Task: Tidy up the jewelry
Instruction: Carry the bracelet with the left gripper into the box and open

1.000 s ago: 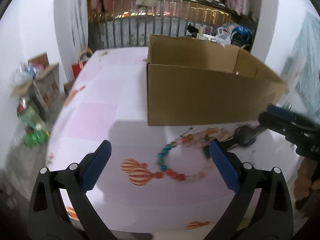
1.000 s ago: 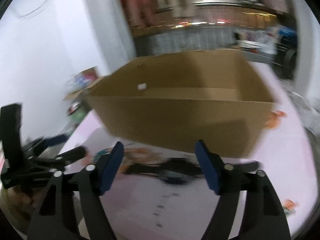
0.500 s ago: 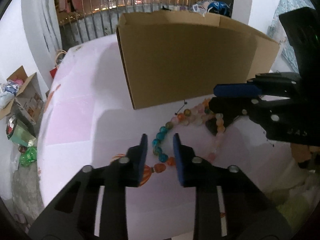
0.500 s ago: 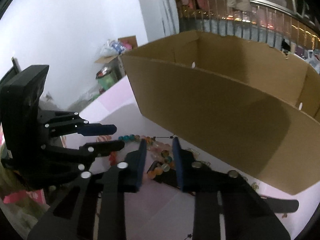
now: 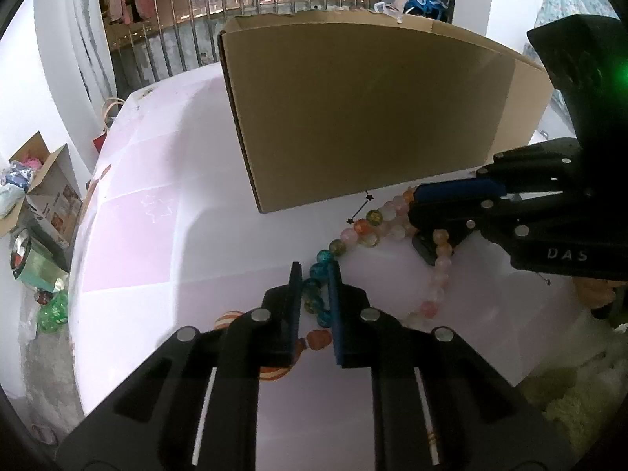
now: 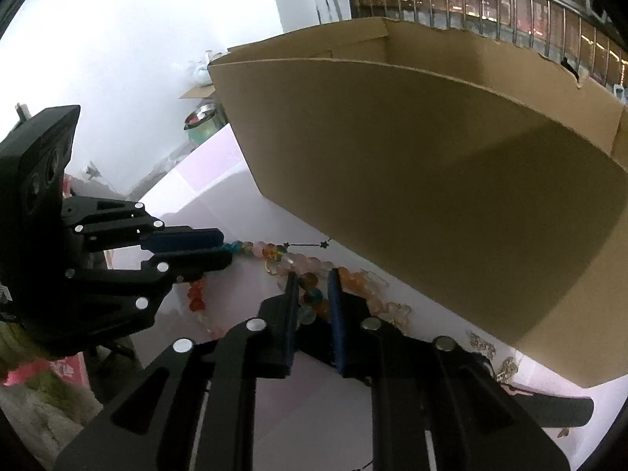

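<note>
1. Left wrist view: the left gripper points down at the pale pink tablecloth, its jaws closing with the teal beads of the multicoloured glass-bead necklace between the blue pads, which appear to touch them. The strand runs away from the claw towards the foot of the brown cardboard box, then loops right under the right gripper, whose narrow jaws sit over the pink and orange beads.

2. Right wrist view: the right gripper is closing on amber, teal and orange beads of the necklace, which lie between its pads just before the box wall. The left gripper reaches in from the left, nearly closed at the strand's teal end.
</note>
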Demonstrator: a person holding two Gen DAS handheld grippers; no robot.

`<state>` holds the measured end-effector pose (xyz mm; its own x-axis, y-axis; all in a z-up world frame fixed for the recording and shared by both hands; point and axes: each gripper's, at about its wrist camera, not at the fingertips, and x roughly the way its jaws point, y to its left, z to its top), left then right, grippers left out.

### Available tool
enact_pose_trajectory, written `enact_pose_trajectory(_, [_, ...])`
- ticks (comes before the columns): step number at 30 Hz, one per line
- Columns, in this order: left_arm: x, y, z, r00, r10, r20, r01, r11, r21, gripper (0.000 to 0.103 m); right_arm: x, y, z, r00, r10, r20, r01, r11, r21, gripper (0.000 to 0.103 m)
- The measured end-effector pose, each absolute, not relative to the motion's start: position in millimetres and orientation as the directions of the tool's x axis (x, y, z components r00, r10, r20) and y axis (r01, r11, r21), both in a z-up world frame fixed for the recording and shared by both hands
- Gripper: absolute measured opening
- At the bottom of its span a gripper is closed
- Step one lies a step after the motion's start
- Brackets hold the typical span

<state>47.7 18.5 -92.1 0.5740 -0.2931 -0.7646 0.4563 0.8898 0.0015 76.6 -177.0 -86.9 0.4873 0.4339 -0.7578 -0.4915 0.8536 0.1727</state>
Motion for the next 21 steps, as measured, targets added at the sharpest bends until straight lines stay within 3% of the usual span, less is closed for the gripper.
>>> enact_pose_trajectory(12, [18.5, 21.7, -53.5, 0.635, -0.316, -0.705, 0.436, 0.9, -0.011, 0.008, 43.7, -180.5, -57.6, 0.573, 0.459, -0.679, -0.495, 0.854, 0.159, 0.01])
enact_pose_trajectory(21, [-18.3, 17.8, 13.5, 0.722, -0.356, -0.592, 0.455, 0.89, 0.02, 0.008, -0.9, -183.9, 6.2, 0.708, 0.462, -0.535, -0.503, 0.861, 0.078, 0.01])
